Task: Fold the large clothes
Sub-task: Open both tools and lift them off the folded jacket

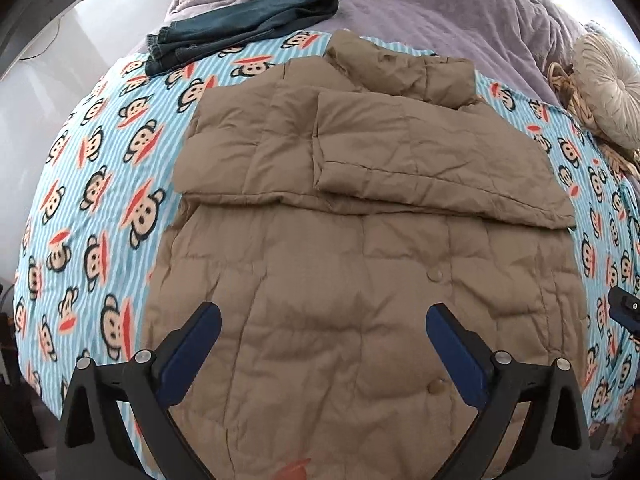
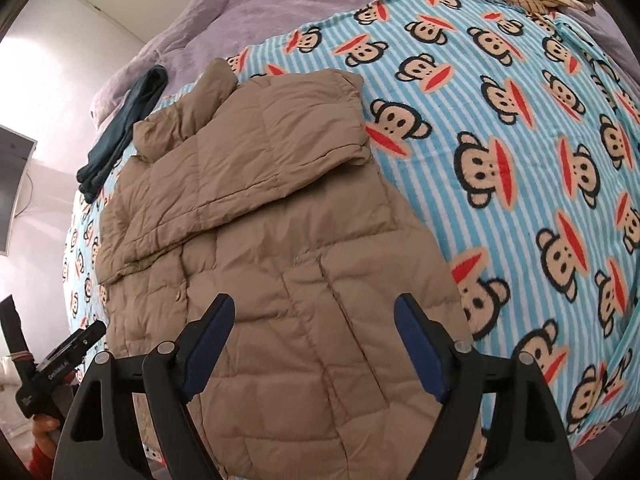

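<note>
A tan quilted puffer jacket (image 1: 360, 240) lies flat on the monkey-print blanket (image 1: 92, 184), collar at the far end, both sleeves folded across the chest. It also shows in the right wrist view (image 2: 272, 240). My left gripper (image 1: 323, 320) is open and empty above the jacket's lower part. My right gripper (image 2: 315, 312) is open and empty above the jacket's lower right side. The left gripper (image 2: 64, 360) shows at the lower left of the right wrist view.
Folded dark jeans (image 1: 240, 24) lie at the far left of the blanket, also seen in the right wrist view (image 2: 128, 120). A purple cover (image 1: 440, 12) spans the far end. A round beige cushion (image 1: 608, 88) sits far right. The blanket (image 2: 520, 160) extends right of the jacket.
</note>
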A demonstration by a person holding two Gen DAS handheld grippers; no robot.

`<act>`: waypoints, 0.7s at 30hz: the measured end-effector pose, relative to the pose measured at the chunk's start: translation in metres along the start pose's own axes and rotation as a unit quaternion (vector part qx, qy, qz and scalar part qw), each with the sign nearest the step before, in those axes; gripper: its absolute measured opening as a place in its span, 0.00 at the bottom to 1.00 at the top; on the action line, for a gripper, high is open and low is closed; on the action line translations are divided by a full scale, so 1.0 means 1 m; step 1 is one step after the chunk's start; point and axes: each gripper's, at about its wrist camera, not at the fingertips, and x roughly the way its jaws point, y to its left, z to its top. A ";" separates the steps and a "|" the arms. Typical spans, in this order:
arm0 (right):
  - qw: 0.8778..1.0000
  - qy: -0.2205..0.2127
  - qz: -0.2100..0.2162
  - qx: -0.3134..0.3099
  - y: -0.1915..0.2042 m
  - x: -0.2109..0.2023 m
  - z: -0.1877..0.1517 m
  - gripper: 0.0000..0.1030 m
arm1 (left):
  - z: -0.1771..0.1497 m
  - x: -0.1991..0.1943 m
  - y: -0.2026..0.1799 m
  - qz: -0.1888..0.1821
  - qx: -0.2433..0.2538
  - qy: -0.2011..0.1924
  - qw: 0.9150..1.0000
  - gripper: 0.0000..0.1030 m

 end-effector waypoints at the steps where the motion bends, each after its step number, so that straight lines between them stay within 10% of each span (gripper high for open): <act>1: 1.000 0.001 0.003 -0.001 0.000 -0.003 -0.002 0.84 | -0.004 -0.005 -0.002 0.005 0.002 -0.002 1.000 1.00; 21: 0.996 -0.019 0.090 -0.005 -0.006 -0.041 -0.045 0.86 | -0.074 -0.065 0.004 0.044 -0.040 -0.007 0.998 1.00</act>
